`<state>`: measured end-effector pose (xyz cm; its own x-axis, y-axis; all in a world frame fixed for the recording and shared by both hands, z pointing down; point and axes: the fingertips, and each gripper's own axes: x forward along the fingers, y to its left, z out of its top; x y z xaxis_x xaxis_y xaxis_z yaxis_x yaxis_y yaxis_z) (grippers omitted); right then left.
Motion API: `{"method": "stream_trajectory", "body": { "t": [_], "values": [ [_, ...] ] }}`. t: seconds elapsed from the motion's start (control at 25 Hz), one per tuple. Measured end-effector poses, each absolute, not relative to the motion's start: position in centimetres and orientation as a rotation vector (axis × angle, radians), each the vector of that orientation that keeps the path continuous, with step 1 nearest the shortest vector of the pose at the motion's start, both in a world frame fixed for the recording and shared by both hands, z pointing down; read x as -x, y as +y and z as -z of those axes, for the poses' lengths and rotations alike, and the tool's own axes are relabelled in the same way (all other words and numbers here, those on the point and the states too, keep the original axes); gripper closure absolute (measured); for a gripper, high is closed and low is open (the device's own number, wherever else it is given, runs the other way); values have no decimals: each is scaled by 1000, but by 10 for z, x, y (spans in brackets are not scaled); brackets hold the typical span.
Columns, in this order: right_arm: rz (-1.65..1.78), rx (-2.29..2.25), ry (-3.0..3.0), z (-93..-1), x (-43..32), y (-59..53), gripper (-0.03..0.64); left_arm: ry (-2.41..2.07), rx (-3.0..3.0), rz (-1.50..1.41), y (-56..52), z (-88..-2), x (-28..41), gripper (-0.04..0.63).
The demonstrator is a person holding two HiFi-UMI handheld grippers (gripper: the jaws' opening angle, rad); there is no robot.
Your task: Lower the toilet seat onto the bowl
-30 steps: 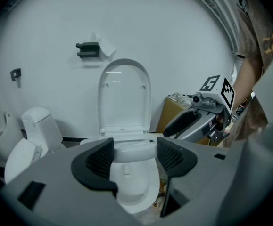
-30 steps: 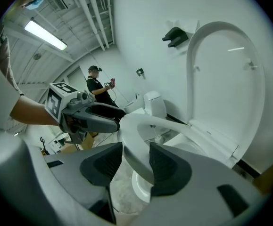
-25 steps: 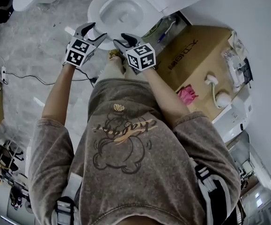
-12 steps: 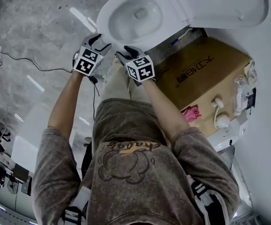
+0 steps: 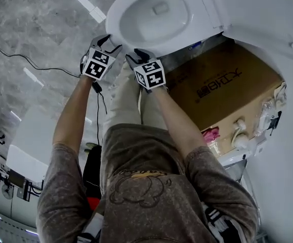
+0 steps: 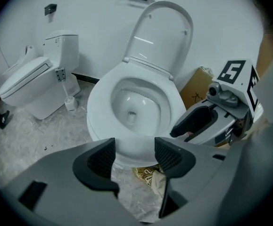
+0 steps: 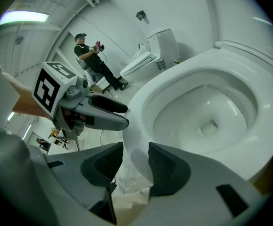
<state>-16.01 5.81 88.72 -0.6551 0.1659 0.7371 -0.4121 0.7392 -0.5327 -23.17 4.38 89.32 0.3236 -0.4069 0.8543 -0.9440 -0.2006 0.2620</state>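
The white toilet bowl point(image 5: 117, 14) stands open, with its seat and lid point(image 6: 160, 36) raised upright against the wall. In the head view the seat and lid point(image 5: 257, 9) lie at the upper right. My left gripper point(image 5: 111, 42) hovers just before the bowl's front rim, jaws open and empty point(image 6: 135, 155). My right gripper point(image 5: 135, 55) is beside it, a little to the right and also short of the rim. Its jaws point(image 7: 136, 157) are closing a little with nothing between them. Neither gripper touches the seat.
A large cardboard box point(image 5: 212, 85) sits right of the toilet, with a pink item point(image 5: 210, 134) at its near end. A second toilet point(image 6: 37, 84) and a brush point(image 6: 70, 100) stand at the left. A cable point(image 5: 35, 65) crosses the floor. Crumpled paper point(image 6: 150, 178) lies under the bowl. A person point(image 7: 91, 60) stands far off.
The head view has swung so the bowl and raised lid fill more of the top. Both grippers have kept side by side at the bowl's front rim.
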Motion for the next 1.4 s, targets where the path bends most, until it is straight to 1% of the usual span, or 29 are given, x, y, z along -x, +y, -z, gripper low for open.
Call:
{"method": "stream_trajectory", "body": {
  "t": [0.16,0.24,0.36,0.56,0.76,0.88,1.04,1.2,1.4],
  "values": [
    [-870,-199,-2104,-905,162,60,431,-1227,-1732,-808,45,-912,234,335],
    [-873,-212,-2109,-907,162,60,443,-1239,-1727,-804,45,-912,234,337],
    [-896,-207,-2104,-904,165,57,443,-1238,-1706,-796,43,-910,237,337],
    [-856,-211,-2146,-874,165,32,443,-1275,-1699,-748,21,-876,241,337],
    [-768,-286,-2221,-807,160,-28,443,-1360,-1716,-619,-16,-795,247,342],
    [-739,-366,-2292,-742,157,-63,443,-1404,-1722,-503,-35,-731,245,342],
    [-670,-428,-2433,-646,148,-99,443,-1461,-1816,-446,-62,-643,233,342],
    [-612,-496,-2548,-562,125,-117,443,-1482,-1951,-358,-78,-554,212,342],
    [-566,-574,-2672,-472,92,-121,443,-1479,-2097,-256,-81,-463,191,342]
  ]
}}
